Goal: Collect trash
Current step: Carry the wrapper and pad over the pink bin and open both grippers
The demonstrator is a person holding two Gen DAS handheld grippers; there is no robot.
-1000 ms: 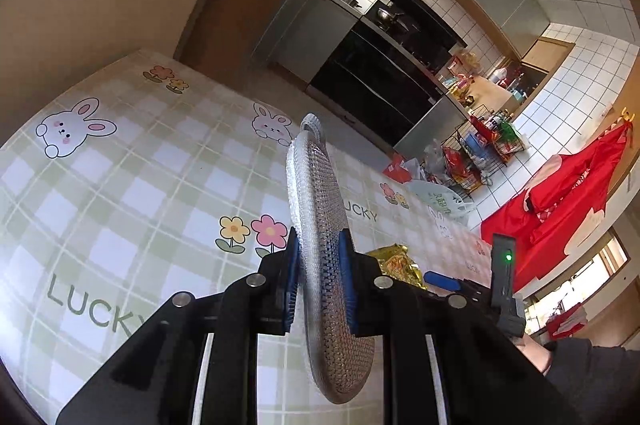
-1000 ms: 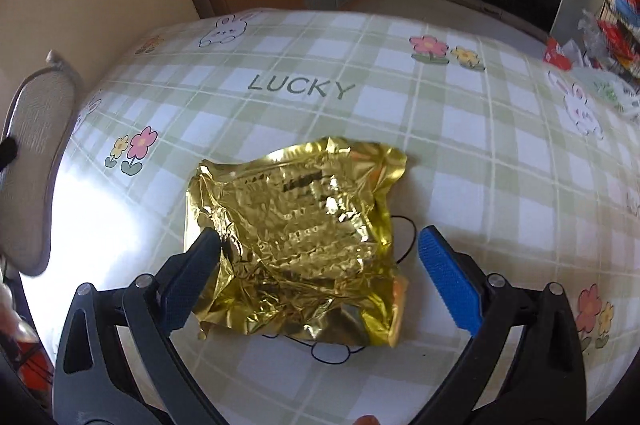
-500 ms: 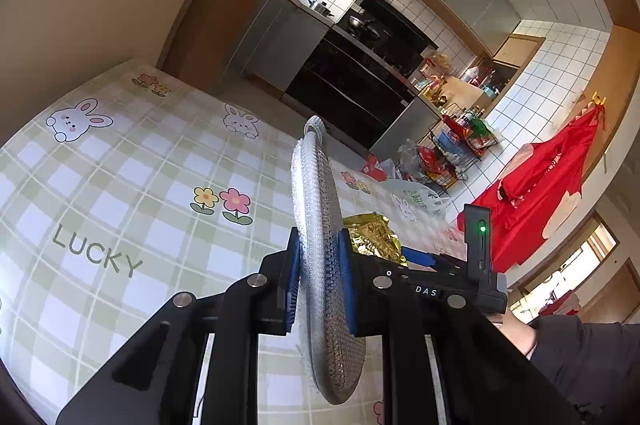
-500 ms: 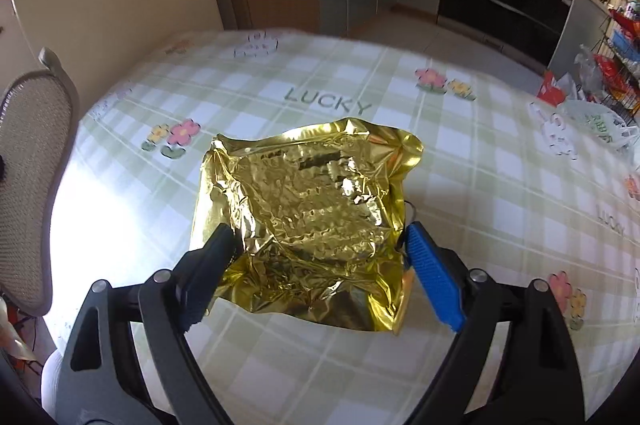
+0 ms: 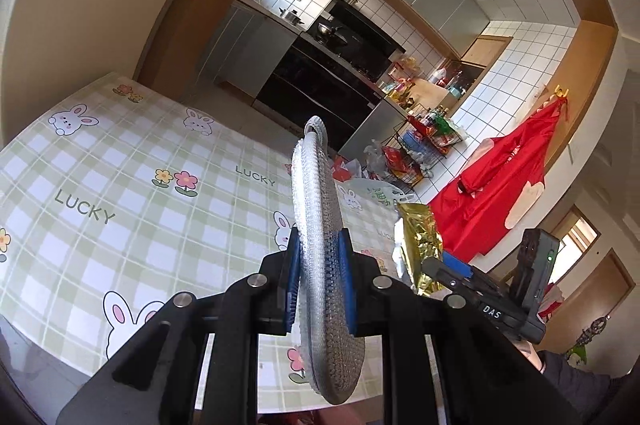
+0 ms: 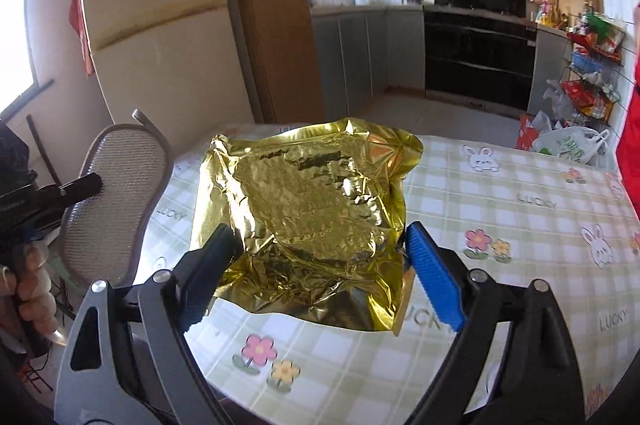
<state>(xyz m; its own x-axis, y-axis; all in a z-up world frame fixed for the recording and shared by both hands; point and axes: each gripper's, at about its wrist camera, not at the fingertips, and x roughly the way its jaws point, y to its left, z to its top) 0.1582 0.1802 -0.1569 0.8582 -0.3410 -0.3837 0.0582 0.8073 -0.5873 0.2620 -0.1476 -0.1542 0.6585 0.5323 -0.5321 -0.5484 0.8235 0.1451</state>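
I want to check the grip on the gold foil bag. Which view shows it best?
The right wrist view: the gold foil bag faces the camera, clamped between the right tongs. The left wrist view shows only its crumpled edge.

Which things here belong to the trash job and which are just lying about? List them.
In the job:
- crumpled gold foil bag, clamped in the right gripper
- grey woven mesh oval pad, clamped in the left gripper

Lying about:
- white plastic shopping bag with green print
- red apron on the wall
- wire rack of packets
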